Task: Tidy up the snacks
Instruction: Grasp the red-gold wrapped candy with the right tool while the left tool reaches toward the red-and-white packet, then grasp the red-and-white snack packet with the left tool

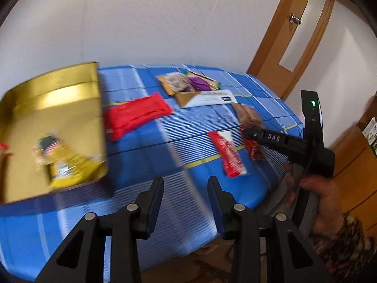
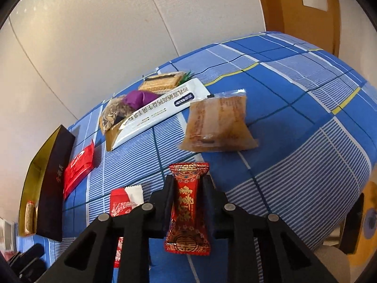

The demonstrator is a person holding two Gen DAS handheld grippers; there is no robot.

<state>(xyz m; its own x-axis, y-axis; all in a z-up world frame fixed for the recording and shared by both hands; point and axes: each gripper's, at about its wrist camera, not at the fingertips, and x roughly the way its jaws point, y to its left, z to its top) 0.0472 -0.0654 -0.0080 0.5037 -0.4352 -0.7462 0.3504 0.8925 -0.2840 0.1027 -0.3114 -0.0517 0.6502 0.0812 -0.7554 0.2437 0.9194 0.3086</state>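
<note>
The right tool (image 2: pixel 187 184) is clamped on a red-and-gold foil sweet wrapper (image 2: pixel 187 208) just above the blue checked table (image 2: pixel 294 141), apparently bound for the gold-lined open box (image 1: pixel 54 108), while the left tool (image 1: pixel 186 184) hangs part-open and empty, free for the next snack.

Snacks (image 1: pixel 232 155) on table (image 1: pixel 146 141), box (image 1: pixel 54 118) left.
</note>
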